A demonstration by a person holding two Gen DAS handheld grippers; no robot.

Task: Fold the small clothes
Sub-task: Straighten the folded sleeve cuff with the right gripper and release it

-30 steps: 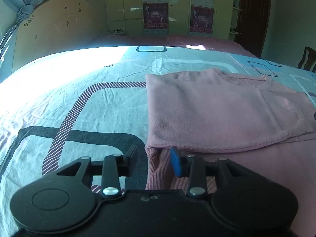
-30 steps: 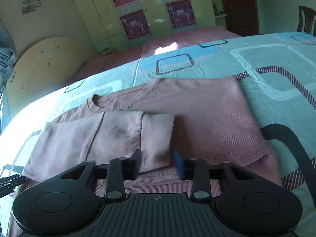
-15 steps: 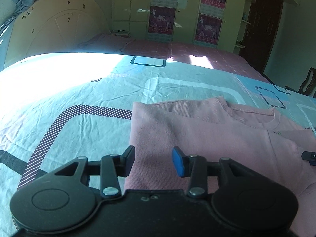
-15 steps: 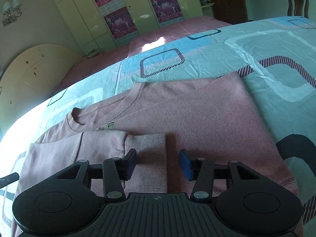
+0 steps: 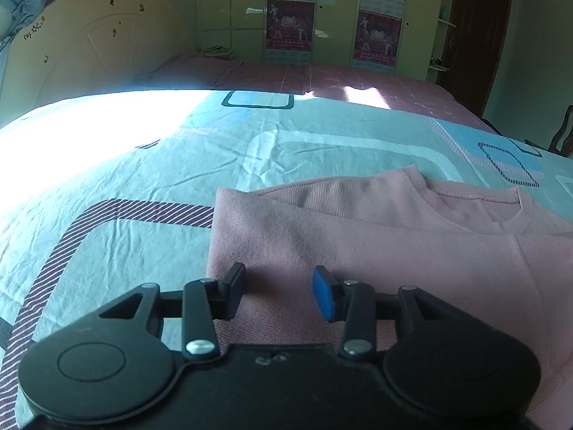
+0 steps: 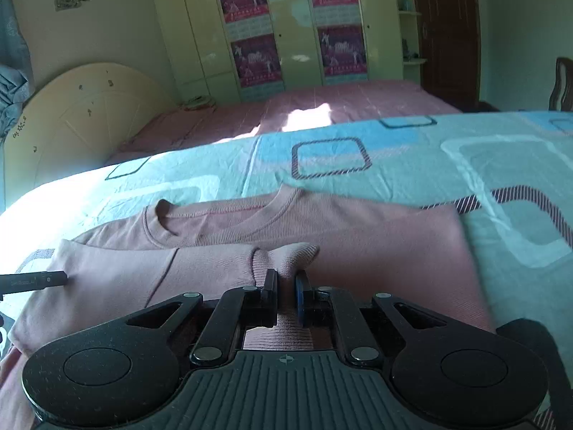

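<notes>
Pink sweater (image 6: 376,251) spread flat on the patterned bed (image 6: 501,165), neckline toward twelve o'clock, one sleeve already laid across the chest. Right gripper (image 6: 286,286) low at six o'clock in its own view, fingers just closed and now pinching the ribbed cuff (image 6: 290,254) of that folded sleeve, fabric bunched up between the pads. Left gripper (image 5: 279,292) over the sweater's folded side edge at about nine o'clock, fingers part open, nothing between them, hovering just above the knit without gripping.

Risks from here: only a small pinch of cuff caught, so likely to slip out on a quick pull. Possibly a second layer nipped underneath, which would drag the chest panel along and rumple the flat body. With the left side not pinned down, any tug toward three o'clock liable to slide the whole sweater across the smooth bedsheet and undo the neat side fold. Soft, stretchy knit, so also prone to skewing the crease.
</notes>
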